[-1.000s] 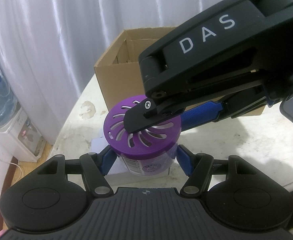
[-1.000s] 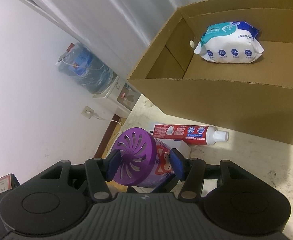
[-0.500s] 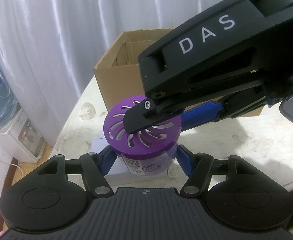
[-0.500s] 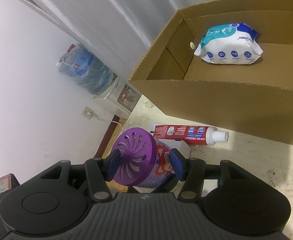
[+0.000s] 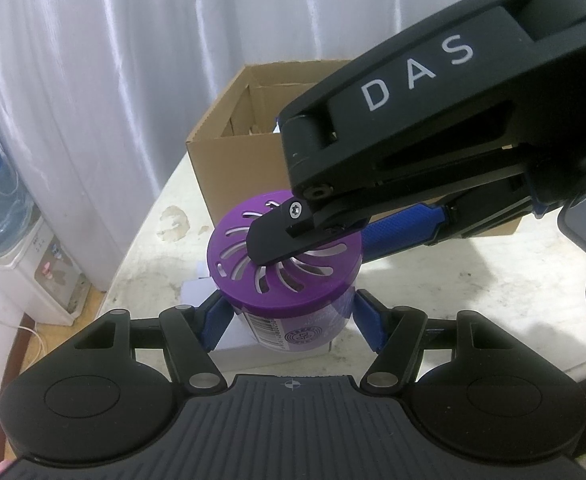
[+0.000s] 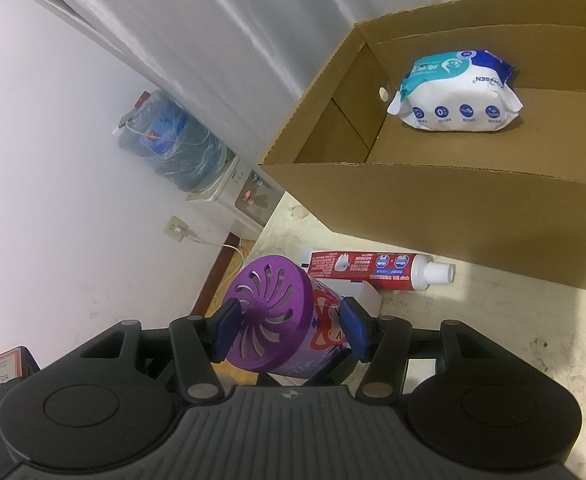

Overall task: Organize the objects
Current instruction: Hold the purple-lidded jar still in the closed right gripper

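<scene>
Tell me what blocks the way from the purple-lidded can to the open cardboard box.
Nothing visible blocks it. The purple-lidded can sits between both tongs; the toothpaste tube lies on the table between it and the cardboard box, low enough to pass over. Inside, only a wipes pack at the back.

Pale, stained table [image 6: 473, 320]. On it: open cardboard box [image 6: 453, 208], toothpaste tube [image 6: 377, 270] just before it, small white box [image 6: 367, 296].

Matt cardboard box [image 6: 473, 216] (corrugated); glossy plastic lid [image 5: 293, 264].
</scene>
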Available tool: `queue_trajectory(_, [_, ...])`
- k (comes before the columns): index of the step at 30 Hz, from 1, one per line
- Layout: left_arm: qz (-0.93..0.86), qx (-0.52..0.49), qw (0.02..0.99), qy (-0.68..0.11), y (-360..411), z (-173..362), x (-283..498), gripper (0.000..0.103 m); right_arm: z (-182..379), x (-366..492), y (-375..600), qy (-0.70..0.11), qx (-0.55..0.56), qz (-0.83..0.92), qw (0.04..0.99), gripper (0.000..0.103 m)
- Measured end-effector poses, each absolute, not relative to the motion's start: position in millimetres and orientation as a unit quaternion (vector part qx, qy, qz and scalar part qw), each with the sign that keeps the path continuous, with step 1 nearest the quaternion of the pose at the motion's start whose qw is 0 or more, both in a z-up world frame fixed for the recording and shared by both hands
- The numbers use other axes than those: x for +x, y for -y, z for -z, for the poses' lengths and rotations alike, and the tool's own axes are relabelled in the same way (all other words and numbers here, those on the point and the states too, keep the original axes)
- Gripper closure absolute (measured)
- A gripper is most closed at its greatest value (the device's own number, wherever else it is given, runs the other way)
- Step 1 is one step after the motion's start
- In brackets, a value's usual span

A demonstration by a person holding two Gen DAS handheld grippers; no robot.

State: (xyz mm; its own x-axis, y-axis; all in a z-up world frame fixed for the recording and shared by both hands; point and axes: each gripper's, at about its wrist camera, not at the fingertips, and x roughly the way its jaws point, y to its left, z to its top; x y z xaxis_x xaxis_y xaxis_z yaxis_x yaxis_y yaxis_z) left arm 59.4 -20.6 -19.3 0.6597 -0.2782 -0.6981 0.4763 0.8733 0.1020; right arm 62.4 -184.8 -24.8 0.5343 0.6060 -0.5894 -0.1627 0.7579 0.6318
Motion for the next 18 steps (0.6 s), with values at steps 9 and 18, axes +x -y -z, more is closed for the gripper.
queue_trajectory(9, [0.21,0.139,0.9,-0.356,20.2,17.7,59.8,0.038,23.0,61.1,185.2,-0.423,0.26,-0.23,0.837,0.044])
queue_trajectory(18, [0.209,0.138,0.901,-0.354,19.6,17.8,56.9,0.038,20.6,58.7,186.7,-0.42,0.259,-0.228,0.839,0.044])
